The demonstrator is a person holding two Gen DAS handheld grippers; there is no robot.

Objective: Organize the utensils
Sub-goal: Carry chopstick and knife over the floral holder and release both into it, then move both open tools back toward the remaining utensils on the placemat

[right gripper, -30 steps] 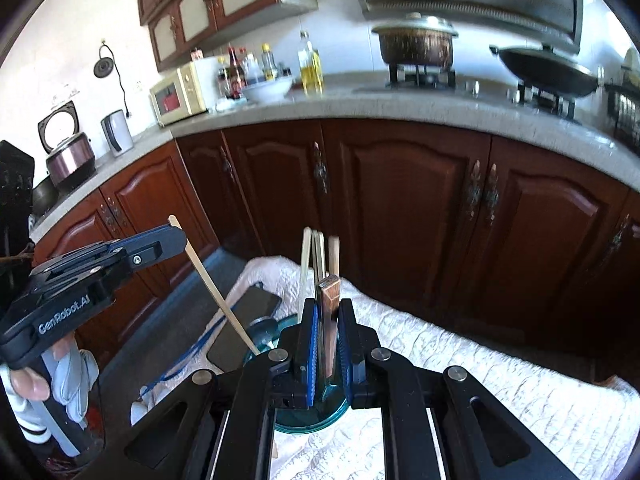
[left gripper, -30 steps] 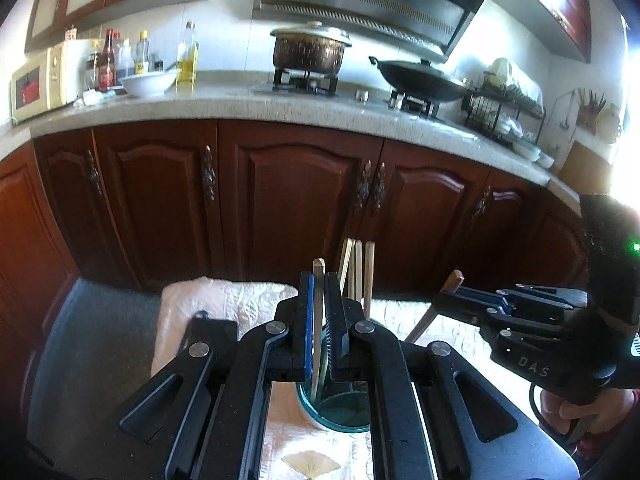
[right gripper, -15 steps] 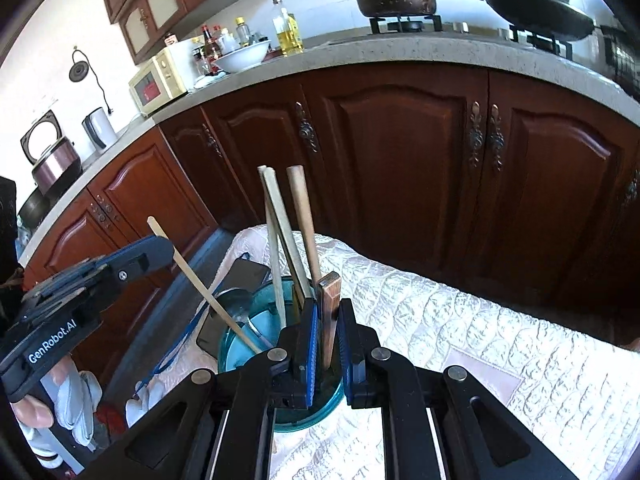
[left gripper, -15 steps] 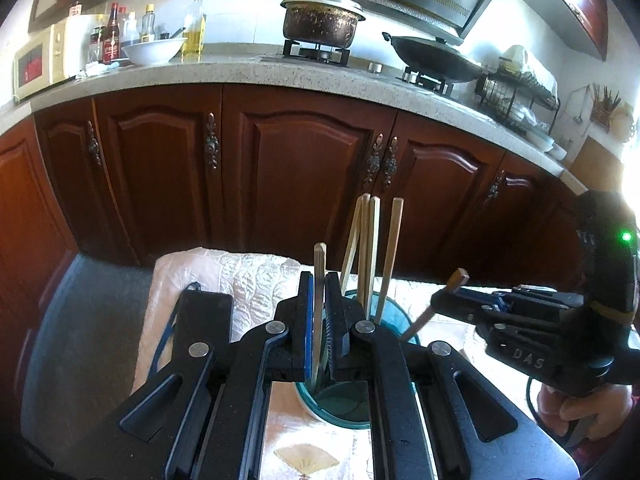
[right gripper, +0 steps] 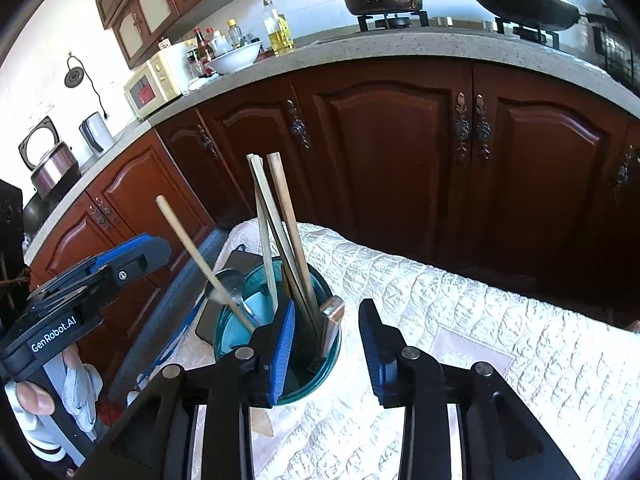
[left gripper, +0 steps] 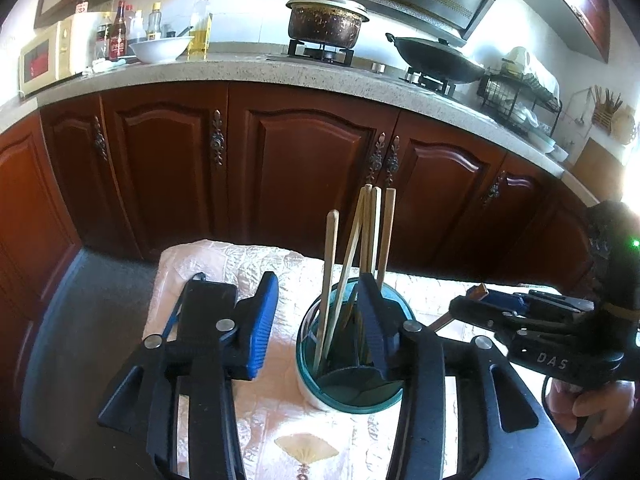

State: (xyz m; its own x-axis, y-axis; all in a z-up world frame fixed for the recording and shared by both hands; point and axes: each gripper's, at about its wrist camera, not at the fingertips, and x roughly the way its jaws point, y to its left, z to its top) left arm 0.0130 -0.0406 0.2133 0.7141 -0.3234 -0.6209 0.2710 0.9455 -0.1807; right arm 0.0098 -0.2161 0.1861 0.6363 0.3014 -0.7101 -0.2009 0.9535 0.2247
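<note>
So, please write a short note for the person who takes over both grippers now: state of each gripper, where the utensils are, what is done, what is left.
Left gripper: jaws opening, nothing pressed between the pads; the chopstick it stood over now leans free in the teal holder.
Right gripper: jaws opening; the dark-handled utensil sits in the holder, beside the left pad.
Holder stands on the white cloth and holds several chopsticks upright.
Done: both utensils dropped in.
Left: draw both grippers back; no loose utensils are visible on the cloth from here.
</note>
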